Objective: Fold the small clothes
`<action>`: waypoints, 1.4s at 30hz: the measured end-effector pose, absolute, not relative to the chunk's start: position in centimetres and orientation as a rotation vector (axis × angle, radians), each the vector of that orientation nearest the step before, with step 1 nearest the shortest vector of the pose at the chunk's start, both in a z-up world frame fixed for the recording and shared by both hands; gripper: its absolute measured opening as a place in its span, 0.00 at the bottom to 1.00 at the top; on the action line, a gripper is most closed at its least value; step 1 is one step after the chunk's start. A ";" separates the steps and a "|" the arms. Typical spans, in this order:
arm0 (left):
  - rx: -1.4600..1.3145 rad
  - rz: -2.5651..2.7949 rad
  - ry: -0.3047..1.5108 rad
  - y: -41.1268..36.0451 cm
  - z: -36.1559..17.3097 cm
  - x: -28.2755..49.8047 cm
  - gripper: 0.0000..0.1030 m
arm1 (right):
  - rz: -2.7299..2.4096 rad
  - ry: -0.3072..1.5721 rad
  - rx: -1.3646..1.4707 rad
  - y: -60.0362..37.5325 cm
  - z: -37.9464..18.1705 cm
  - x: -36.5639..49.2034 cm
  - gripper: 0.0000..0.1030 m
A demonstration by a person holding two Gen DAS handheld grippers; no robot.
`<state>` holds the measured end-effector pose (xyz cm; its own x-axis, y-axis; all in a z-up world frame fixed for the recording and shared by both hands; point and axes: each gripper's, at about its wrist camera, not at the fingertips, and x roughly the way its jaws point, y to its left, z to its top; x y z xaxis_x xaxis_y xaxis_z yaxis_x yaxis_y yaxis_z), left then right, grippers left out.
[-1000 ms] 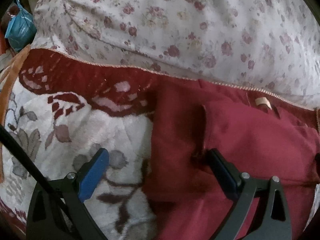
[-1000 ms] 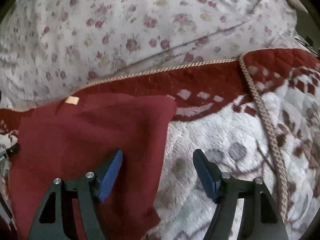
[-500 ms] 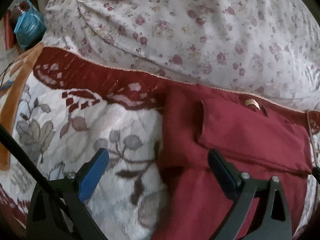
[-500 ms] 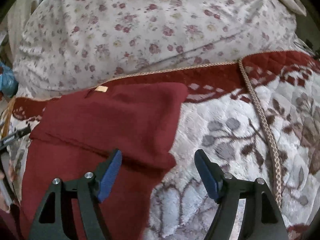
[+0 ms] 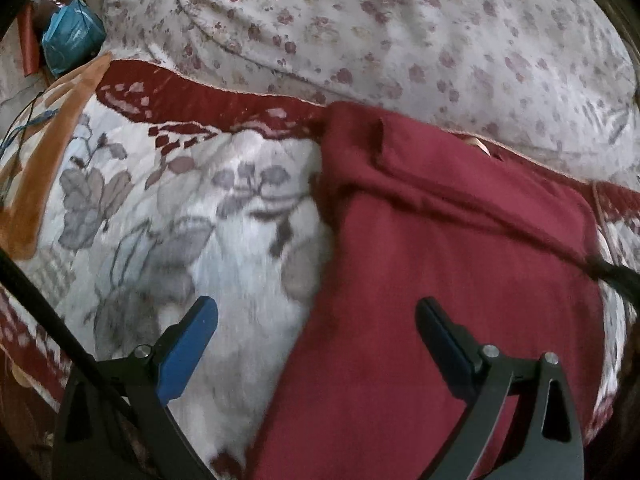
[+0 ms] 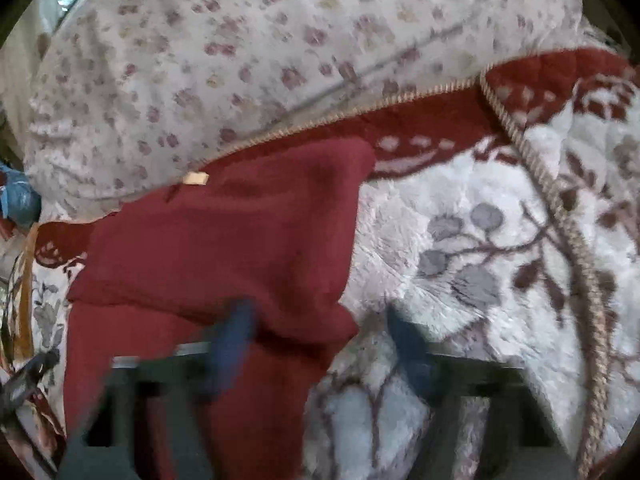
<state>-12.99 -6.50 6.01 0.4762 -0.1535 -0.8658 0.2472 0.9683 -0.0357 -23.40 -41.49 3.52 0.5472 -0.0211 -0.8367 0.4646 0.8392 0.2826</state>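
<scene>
While both claws hang above the bed with nothing between their fingers, the dark red garment (image 5: 440, 264) lies flat on the furry blanket (image 5: 208, 216), its top part folded down over the rest so that a thick doubled edge runs across it. The left claw (image 5: 316, 340) stands wide apart: its blue-padded left finger (image 5: 186, 354) is over the pale blanket and its right finger (image 5: 444, 344) is over the red cloth, so the garment's left edge runs up between the two. Ahead of this claw, past the garment's far edge, a small tan label (image 5: 478, 145) peeks out at the collar, and beyond that lies the flowered quilt (image 5: 380, 28). Far off to the claw's upper left sits a blue plastic bag (image 5: 70, 40). The right claw (image 6: 320, 344) is blurred but clearly wide as well; its left finger (image 6: 234, 340) is over the folded corner of the garment (image 6: 224, 248) and its right finger (image 6: 412, 350) over the white blanket (image 6: 480, 264), with the garment's right edge running up between them. Ahead of it the tan label (image 6: 195, 178) shows near the blanket's corded trim (image 6: 552, 200), which runs away to the claw's right. The flowered quilt (image 6: 240, 60) fills the far side.
</scene>
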 end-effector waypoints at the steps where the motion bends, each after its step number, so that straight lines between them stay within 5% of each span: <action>1: 0.104 -0.248 1.045 -6.2 6.1 -13.7 0.96 | -0.290 0.956 0.502 -41.4 3.5 -23.3 0.29; 6: 0.114 -0.226 1.066 -4.1 5.9 -16.2 0.96 | -0.307 0.958 0.436 -40.7 4.2 -23.7 0.29; 10: 0.140 -0.202 1.059 -2.8 6.0 -17.7 0.96 | -0.264 0.956 0.493 -40.0 5.9 -25.8 0.42; 12: 0.151 -0.197 1.052 -2.3 6.0 -18.4 0.96 | -0.185 0.981 0.485 -38.5 7.0 -27.7 0.58; 15: 0.163 -0.196 1.057 -1.7 5.7 -19.5 0.96 | -0.088 1.007 0.463 -36.5 8.0 -30.6 0.64; 28: 0.176 -0.201 1.080 -1.1 4.8 -20.8 0.96 | 0.043 1.105 0.483 -30.9 3.3 -36.9 0.69; 29: 0.177 -0.200 1.083 -1.0 4.7 -20.8 0.96 | 0.042 1.094 0.467 -30.5 3.2 -36.8 0.65; 30: 0.178 -0.199 1.087 -0.9 4.6 -20.8 0.96 | 0.049 1.080 0.429 -29.9 3.3 -36.7 0.52; 31: 0.176 -0.199 1.092 -0.8 4.5 -20.9 0.96 | 0.052 1.077 0.391 -29.5 3.4 -36.5 0.30; 32: 0.175 -0.200 1.096 -0.7 4.5 -21.0 0.96 | 0.036 1.077 0.349 -29.4 3.6 -36.5 0.20; 37: 0.172 -0.215 1.128 0.2 4.1 -21.4 0.96 | 0.030 1.076 0.427 -31.3 3.7 -37.6 0.17; 40: 0.171 -0.238 1.154 0.6 3.9 -21.8 0.96 | 0.067 1.084 0.497 -31.4 3.7 -38.8 0.24; 42: 0.177 -0.255 1.171 0.8 3.8 -22.1 0.96 | 0.118 1.110 0.603 -31.4 3.0 -39.4 0.54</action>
